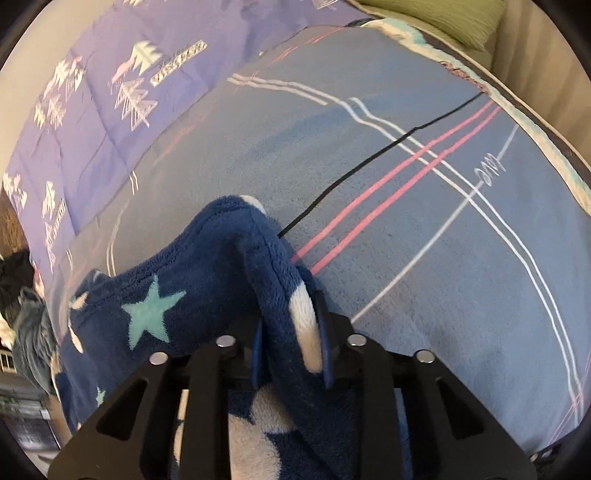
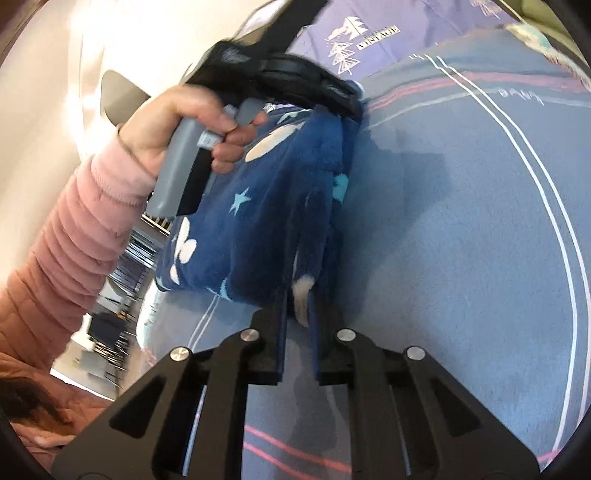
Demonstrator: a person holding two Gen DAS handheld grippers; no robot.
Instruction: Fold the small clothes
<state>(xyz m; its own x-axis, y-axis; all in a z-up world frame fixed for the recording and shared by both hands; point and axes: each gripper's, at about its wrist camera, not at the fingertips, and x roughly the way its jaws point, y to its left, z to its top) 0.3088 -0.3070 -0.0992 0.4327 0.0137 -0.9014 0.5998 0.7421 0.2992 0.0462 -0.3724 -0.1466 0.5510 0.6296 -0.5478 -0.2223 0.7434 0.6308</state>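
Observation:
A dark blue fleece garment [image 1: 207,280] with teal stars and white patches hangs lifted above the bed. My left gripper [image 1: 291,354] is shut on a thick fold of it, the fabric bunched between both pads. In the right wrist view the same garment [image 2: 266,206] stretches between the two grippers. My right gripper [image 2: 298,314] is shut on its near edge, a white patch pinched between the fingers. The left gripper [image 2: 347,110] shows there at the garment's far corner, held by a hand [image 2: 184,125] in a pink sleeve.
A light blue blanket [image 1: 424,229] with white and pink lines covers the bed. A purple quilt [image 1: 110,103] with tree prints lies at its far side. A thin black cord [image 1: 369,162] crosses the blanket. A green cushion [image 1: 443,18] sits at the far right corner.

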